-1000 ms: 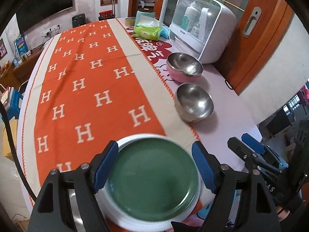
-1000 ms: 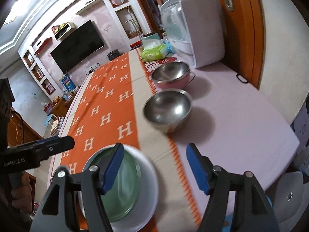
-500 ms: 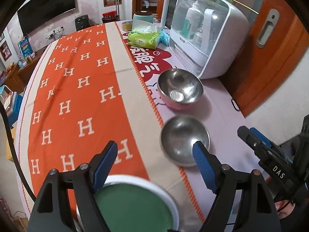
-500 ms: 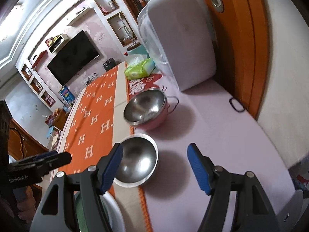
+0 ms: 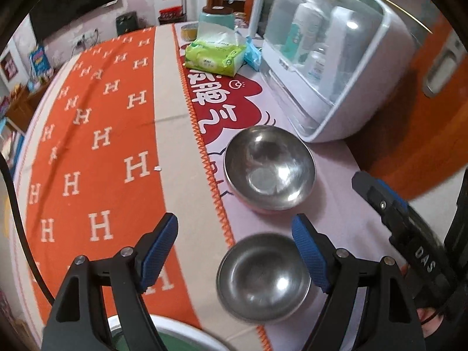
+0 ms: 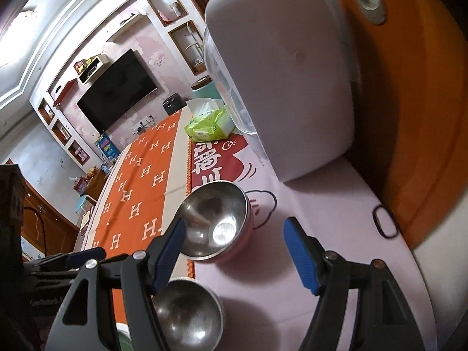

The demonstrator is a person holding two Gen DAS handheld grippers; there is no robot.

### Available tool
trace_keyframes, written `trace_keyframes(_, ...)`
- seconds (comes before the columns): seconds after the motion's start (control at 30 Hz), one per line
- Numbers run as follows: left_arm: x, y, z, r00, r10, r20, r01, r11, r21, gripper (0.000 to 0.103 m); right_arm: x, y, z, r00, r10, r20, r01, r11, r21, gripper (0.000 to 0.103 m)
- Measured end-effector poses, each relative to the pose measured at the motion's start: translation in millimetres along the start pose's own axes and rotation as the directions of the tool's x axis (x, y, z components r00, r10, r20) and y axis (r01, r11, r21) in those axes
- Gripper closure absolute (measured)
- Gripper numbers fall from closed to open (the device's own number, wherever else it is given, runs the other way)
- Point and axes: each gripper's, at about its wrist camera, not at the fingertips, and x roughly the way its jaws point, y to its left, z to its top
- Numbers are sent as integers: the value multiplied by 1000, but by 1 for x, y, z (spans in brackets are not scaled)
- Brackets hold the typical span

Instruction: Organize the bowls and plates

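My left gripper (image 5: pixel 234 256) hangs with fingers spread and empty; the plain steel bowl (image 5: pixel 263 275) sits mouth-up just under its right finger, near the bench's front edge. The pink-sided bowl (image 6: pixel 216 225) lies beyond, by my right gripper (image 6: pixel 234 251), also spread and nearer it. Round bowls, no long axis.

The left gripper (image 5: pixel 235 248) hangs above the small steel bowl (image 5: pixel 263 275), tilted steeply down, its blue-padded jaws spread wide and empty. The right gripper (image 6: pixel 234 251) hangs just right of that bowl, angled less steeply, jaws likewise apart with nothing between them.
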Motion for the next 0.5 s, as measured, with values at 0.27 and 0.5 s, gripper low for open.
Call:
trace_keyframes(0.27,40,15,24,1000,-16,-25,13,993,-121,24,38,-8,4,997,20,-70,-20,1000,-9,34)
trace_keyframes(0.5,72,17,31,996,-34,-83,22,989,-149,24,64,-13,-1,989,37,-146,-36,999,13,34)
